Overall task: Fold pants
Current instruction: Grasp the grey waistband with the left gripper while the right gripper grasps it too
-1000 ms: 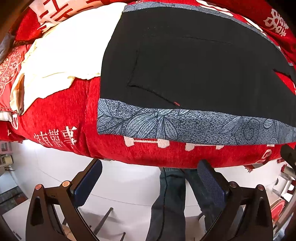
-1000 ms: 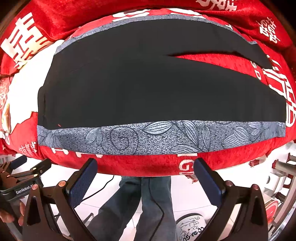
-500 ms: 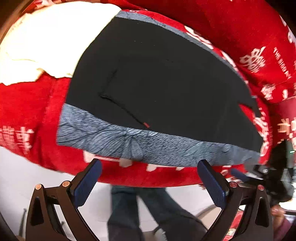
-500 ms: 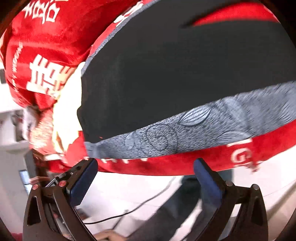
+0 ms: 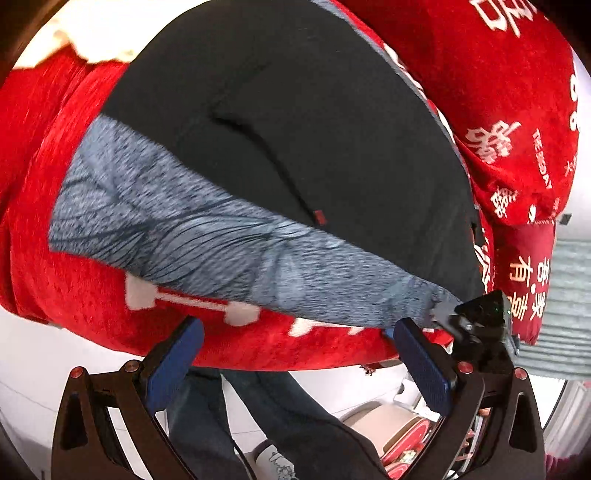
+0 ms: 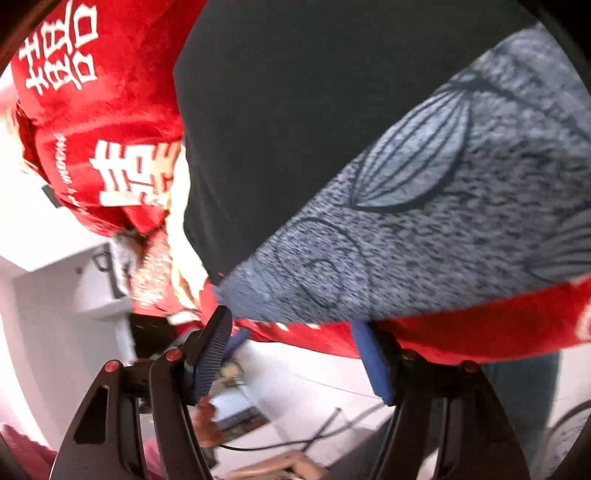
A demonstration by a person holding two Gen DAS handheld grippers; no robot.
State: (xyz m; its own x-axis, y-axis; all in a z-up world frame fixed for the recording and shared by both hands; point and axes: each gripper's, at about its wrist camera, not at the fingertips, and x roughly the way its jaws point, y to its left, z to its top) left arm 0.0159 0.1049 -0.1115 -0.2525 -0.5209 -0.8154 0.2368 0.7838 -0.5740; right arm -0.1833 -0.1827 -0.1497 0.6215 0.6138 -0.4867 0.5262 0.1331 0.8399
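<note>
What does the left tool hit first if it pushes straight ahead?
Probably the red blanket draped over the near edge, just below the pants' grey patterned band. The left tool is open and empty; depth is unclear through the fisheye.

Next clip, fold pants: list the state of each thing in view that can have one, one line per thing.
Black pants: spread flat on the red blanket, not yet folded.
Grey leaf-print side stripe: lying along the blanket's near edge.
Red blanket: draped over the surface, hanging past its near edge.
Cream cloth: partly tucked under the pants' far end.
Left gripper: jaws open, holding nothing.
Right gripper: jaws open, holding nothing.
</note>
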